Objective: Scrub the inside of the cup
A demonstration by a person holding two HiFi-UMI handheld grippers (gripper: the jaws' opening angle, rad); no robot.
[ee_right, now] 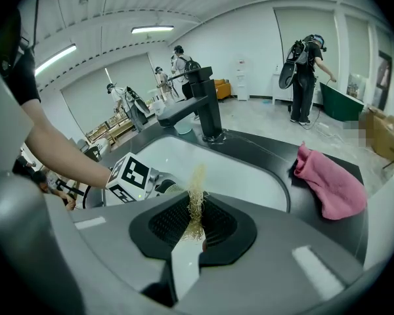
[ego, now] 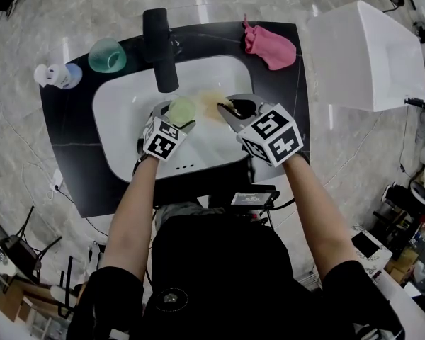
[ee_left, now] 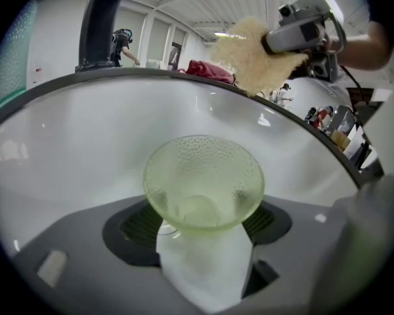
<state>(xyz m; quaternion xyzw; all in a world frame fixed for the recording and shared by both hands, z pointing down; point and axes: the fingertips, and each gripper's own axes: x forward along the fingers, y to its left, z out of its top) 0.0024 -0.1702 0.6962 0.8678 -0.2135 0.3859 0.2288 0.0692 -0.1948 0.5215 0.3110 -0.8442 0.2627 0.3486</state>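
Hovering over the sink [ego: 113,129], we pinched the green cup [ee_left: 203,179] in our left claw [ego: 176,115] and a fibrous pad [ee_right: 197,192] in our right claw [ego: 232,109].

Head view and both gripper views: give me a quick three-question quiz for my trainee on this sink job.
1. True or false: the left gripper is shut on the green cup.
2. The right gripper holds: A) the pink cloth; B) the tan scrub pad; C) nothing.
3. Short answer: is the scrub pad inside the cup yet?

Key: 1 true; 2 B; 3 no, it is held apart from the cup.
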